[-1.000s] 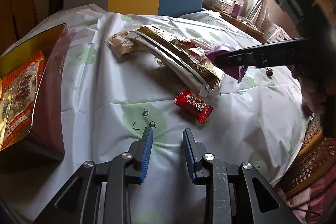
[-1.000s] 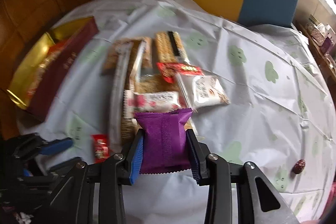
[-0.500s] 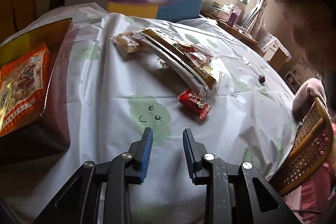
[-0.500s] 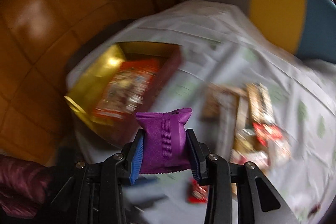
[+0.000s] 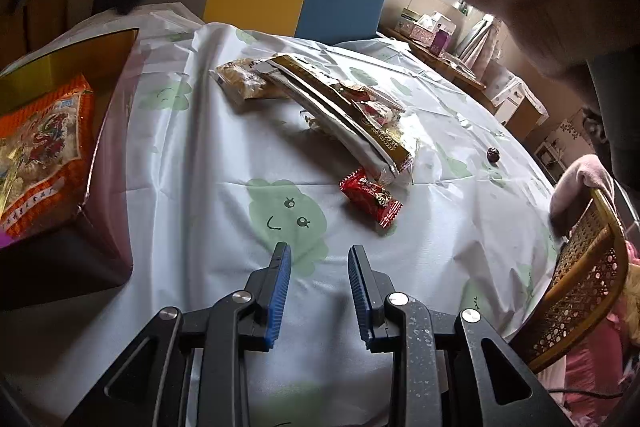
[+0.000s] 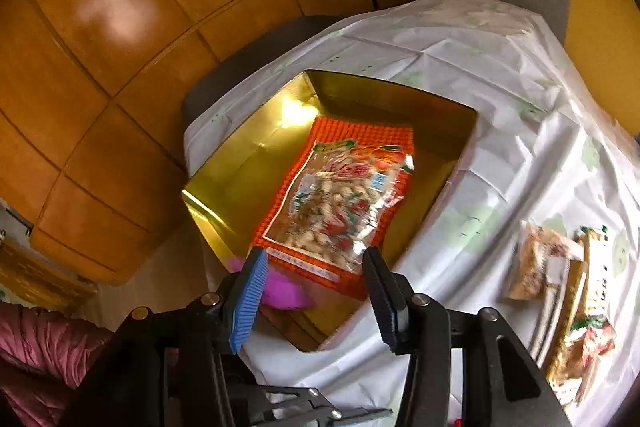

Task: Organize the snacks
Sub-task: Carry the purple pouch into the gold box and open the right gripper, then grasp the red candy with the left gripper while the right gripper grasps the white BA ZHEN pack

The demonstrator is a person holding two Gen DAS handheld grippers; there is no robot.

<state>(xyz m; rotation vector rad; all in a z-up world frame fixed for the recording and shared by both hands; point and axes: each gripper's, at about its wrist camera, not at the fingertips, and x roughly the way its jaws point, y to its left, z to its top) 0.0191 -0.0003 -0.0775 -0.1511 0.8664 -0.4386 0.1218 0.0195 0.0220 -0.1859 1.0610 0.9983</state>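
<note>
A purple snack packet point(image 6: 282, 289) lies in the near corner of the gold-lined box point(image 6: 240, 163), partly hidden behind the left finger of the right gripper point(image 6: 314, 293) and touching the edge of the orange peanut bag point(image 6: 340, 199) that fills most of the box floor. The right gripper hangs above that corner with its jaws opening; the blue pad and the dark pad stand apart and nothing is pressed between them, the packet sitting below and clear of both. The box rests on a white tablecloth with green cloud prints point(image 6: 500, 155), near the table edge by the wooden panelling. The left gripper point(image 5: 318, 283) points down at the cloth with its jaws slightly apart and empty, touching nothing. Just beyond it lies a small red candy wrapper point(image 5: 370, 197), and farther on a loose pile of snacks point(image 5: 340, 107): a long gold-and-white packet, a clear bag of pale biscuits and a few small red-and-white wrappers, overlapping one another. A single dark round sweet point(image 5: 492, 155) sits alone toward the far right of the table. A cane chair back point(image 5: 588, 267) stands at the table's right edge.
</note>
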